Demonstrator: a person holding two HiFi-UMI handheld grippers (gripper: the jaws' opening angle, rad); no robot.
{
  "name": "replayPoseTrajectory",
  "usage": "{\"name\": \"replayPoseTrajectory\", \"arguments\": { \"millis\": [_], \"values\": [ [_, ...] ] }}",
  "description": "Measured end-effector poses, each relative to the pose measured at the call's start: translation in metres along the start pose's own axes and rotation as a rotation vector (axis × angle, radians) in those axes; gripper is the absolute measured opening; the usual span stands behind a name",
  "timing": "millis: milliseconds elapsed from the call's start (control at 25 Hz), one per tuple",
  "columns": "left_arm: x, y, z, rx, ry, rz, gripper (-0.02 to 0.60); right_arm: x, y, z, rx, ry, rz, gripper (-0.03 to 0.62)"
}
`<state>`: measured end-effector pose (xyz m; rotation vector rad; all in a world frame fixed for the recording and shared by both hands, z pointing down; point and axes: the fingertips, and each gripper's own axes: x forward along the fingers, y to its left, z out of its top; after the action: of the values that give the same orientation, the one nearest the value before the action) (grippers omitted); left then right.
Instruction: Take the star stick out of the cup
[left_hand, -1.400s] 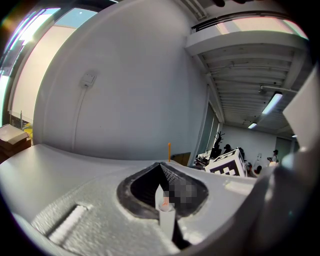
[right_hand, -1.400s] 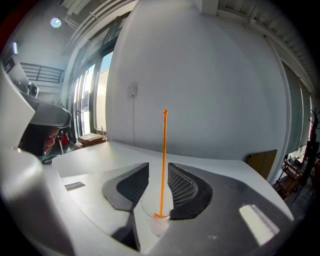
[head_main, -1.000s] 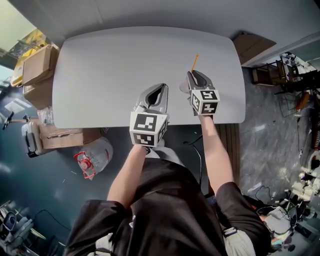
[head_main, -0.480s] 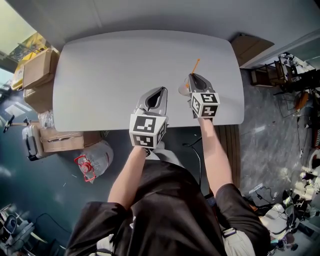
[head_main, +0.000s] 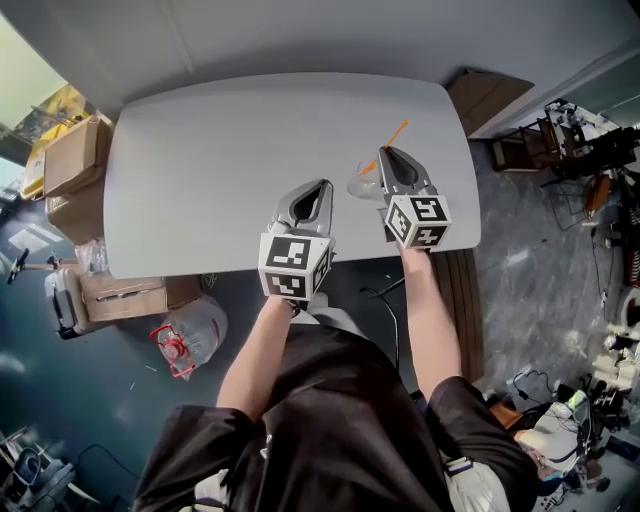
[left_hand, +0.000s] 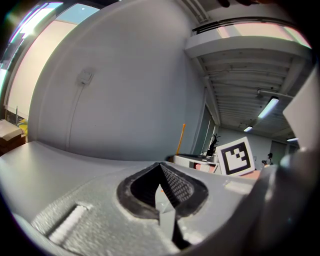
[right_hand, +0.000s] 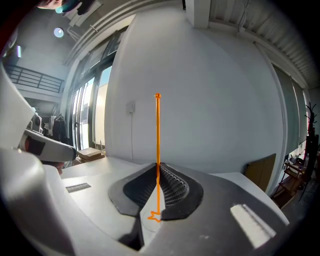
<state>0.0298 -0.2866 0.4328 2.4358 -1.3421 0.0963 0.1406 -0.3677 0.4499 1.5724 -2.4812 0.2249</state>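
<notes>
Plainly, the right gripper (head_main: 384, 153) has its jaws clenched on the star stick (right_hand: 157, 135). The thin orange shaft runs up between the ribbed pads to a small ball tip. The star end sits low near the base of the jaws. In the head view the clear cup (head_main: 360, 184) stands on the desk (head_main: 230, 150), touching or just left of those jaws. The star end seems to reach toward it, and I cannot tell whether the star is clear of the rim. The left gripper (head_main: 322, 188) hovers near the desk's front edge with its jaws pressed together on nothing, well short of the cup.

The main risk, as I judge it, is the star snagging the rim during the lift. With nothing steadying so light a cup, it could tip or be dragged along. The shaft is thin too, so it could swivel or slip between the pads if pulled at an angle.

The desk is plain grey with rounded corners, and I see nothing else on it. It stands against a grey wall. Cardboard boxes (head_main: 70, 150) are stacked at its left, a brown board (head_main: 485, 95) leans at its right corner, and cluttered gear lies on the dark floor.
</notes>
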Motion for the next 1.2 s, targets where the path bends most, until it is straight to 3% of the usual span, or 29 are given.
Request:
{"name": "replayPoseTrajectory", "arguments": {
  "millis": [400,840,1200],
  "values": [
    [0.001,-0.013,0.011,0.011,-0.016,-0.031,0.003,-0.038,0.007,0.055,0.009,-0.135,-0.003,0.025],
    [-0.003,-0.031,0.010,0.127,-0.017,-0.046,0.003,-0.060,0.015,0.050,0.028,-0.134,-0.007,0.023],
    [0.000,-0.046,0.004,0.147,-0.010,-0.083,0.003,-0.096,0.029,0.055,0.020,-0.114,0.014,0.025]
  ]
}}
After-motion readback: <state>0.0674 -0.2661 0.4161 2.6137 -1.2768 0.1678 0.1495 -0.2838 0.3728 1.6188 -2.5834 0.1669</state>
